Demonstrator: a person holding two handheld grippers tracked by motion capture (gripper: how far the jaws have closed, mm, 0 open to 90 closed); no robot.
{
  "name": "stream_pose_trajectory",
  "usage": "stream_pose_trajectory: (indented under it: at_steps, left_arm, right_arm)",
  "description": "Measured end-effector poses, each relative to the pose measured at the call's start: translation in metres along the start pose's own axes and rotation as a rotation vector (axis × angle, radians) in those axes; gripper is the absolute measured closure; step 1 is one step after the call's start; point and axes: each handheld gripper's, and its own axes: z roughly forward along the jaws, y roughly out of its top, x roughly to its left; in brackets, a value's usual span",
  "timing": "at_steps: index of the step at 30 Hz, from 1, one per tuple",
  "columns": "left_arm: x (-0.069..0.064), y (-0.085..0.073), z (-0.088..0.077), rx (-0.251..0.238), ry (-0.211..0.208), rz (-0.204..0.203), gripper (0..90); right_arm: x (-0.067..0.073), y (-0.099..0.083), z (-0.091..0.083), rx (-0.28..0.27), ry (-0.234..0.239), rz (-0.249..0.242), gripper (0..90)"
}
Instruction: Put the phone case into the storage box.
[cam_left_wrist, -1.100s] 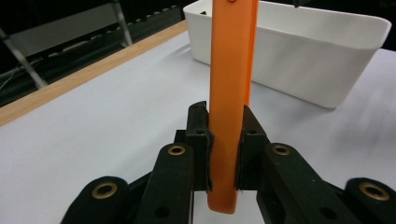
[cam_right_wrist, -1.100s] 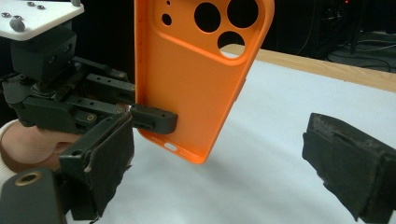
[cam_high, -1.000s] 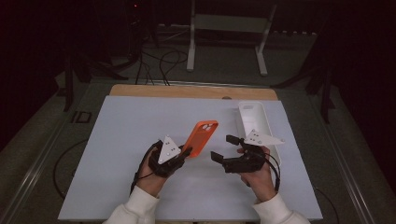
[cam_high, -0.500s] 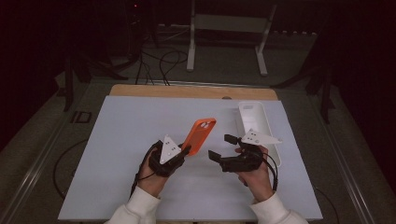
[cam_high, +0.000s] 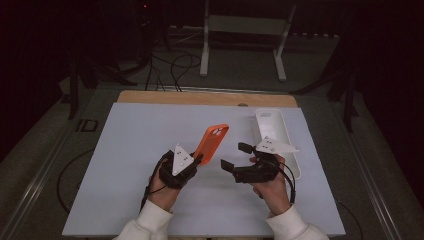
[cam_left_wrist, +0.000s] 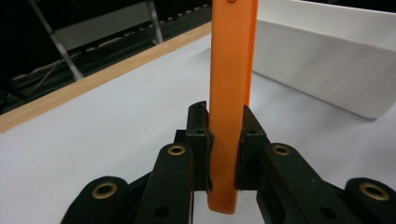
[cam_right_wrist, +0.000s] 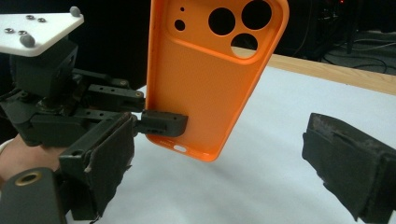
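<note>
The left tongs (cam_high: 196, 159) clamp the orange phone case (cam_high: 212, 143) near its bottom end, upright; the right tongs (cam_high: 235, 156), wide, face it just beside; likely a handover; next, closing on its free edge.

The orange phone case (cam_high: 211, 143) is a thin moulded shell with rounded corners. At its top end are three large round camera holes and two smaller ones, and there is a small slot in its bottom edge — all clear in the right gripper view (cam_right_wrist: 212, 74). It is off the table, upright and leaning a little, bottom end down, camera holes at the far, upper end. Seen edge-on in the left gripper view (cam_left_wrist: 229, 100), it is a narrow vertical strip pinched near its lower end between two black jaws. It hangs above the white table surface (cam_high: 130, 145) — left of the white oblong tray (cam_high: 276, 135), apart from it.
</note>
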Motion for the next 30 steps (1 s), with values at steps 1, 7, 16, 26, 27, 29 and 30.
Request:
stream_pose_trajectory:
  at_steps: [1, 7, 16, 26, 27, 29, 30]
  left_arm:
    - [-0.001, 0.000, 0.000, 0.001, 0.000, 0.003, 80.2]
    - [-0.004, -0.001, 0.001, 0.001, -0.003, 0.009, 80.2]
    - [-0.012, -0.002, 0.004, 0.007, -0.010, 0.036, 80.2]
    - [-0.017, -0.003, 0.006, 0.014, -0.016, 0.051, 80.1]
    - [-0.020, -0.003, 0.007, 0.015, -0.014, 0.055, 80.2]
    - [-0.022, -0.004, 0.008, 0.016, -0.016, 0.054, 80.1]
    - [-0.022, -0.004, 0.008, 0.016, -0.016, 0.054, 80.1]
  right_arm:
    - [0.000, 0.001, 0.001, 0.000, -0.003, 0.002, 9.1]
    - [0.000, 0.002, 0.004, 0.001, -0.008, 0.009, 9.0]
    - [0.001, 0.010, 0.011, -0.019, -0.023, 0.050, 9.0]
    - [0.002, 0.017, 0.018, -0.039, -0.039, 0.093, 9.1]
    - [0.003, 0.018, 0.021, -0.040, -0.039, 0.106, 9.1]
    - [0.004, 0.019, 0.023, -0.042, -0.047, 0.119, 9.1]
    - [0.004, 0.019, 0.023, -0.042, -0.047, 0.119, 9.1]
